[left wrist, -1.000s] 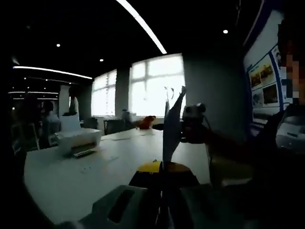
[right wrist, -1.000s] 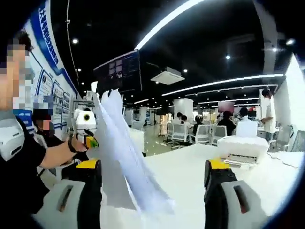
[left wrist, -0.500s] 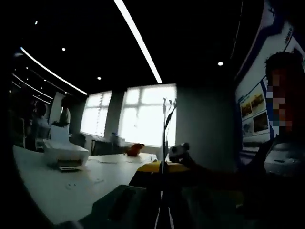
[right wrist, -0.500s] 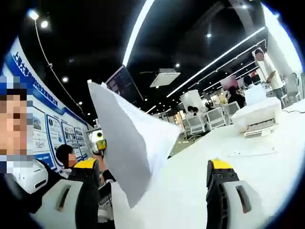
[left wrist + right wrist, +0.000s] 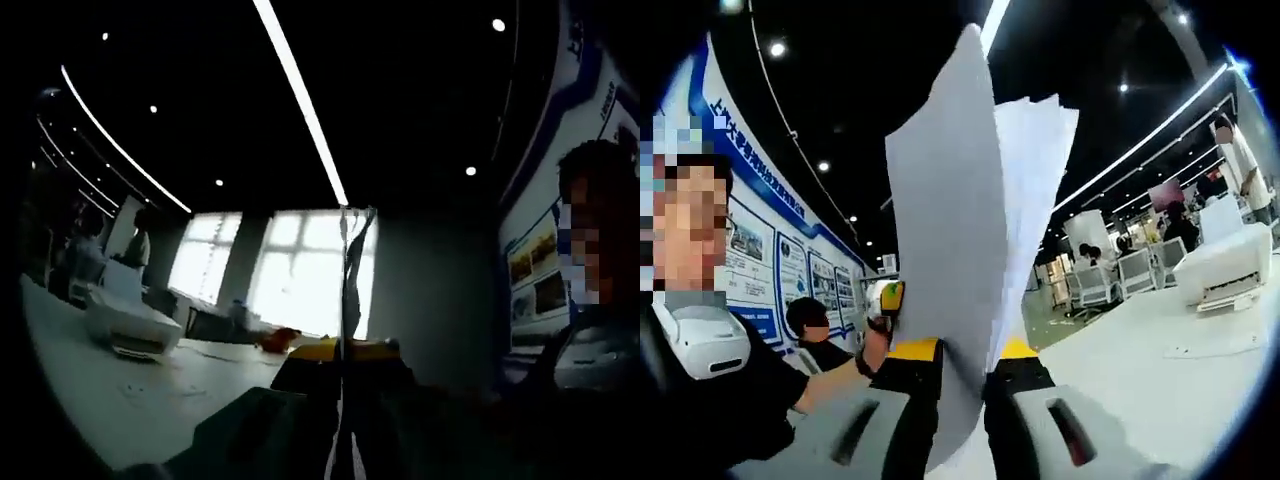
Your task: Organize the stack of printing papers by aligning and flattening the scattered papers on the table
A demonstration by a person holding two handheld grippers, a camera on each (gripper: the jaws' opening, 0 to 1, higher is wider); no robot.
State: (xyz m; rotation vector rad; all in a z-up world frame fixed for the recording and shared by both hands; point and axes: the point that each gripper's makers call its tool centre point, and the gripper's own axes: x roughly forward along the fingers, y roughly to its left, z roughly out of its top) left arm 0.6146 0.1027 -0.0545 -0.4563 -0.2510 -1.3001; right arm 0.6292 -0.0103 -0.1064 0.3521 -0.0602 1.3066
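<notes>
Papers (image 5: 970, 220) stand upright off the counter (image 5: 1160, 350), rising toward 12 o'clock, clamped by your right gripper (image 5: 962, 365) and, edge-on, your left gripper (image 5: 342, 375). Light, floppy, slippery sheets: hold low, near the bottom edge.

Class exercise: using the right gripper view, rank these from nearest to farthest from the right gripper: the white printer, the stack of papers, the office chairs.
1. The stack of papers: clamped upright in the right gripper, centre of the view.
2. The white printer: on the white table, far right.
3. The office chairs: beyond the table's far edge, right of centre.
</notes>
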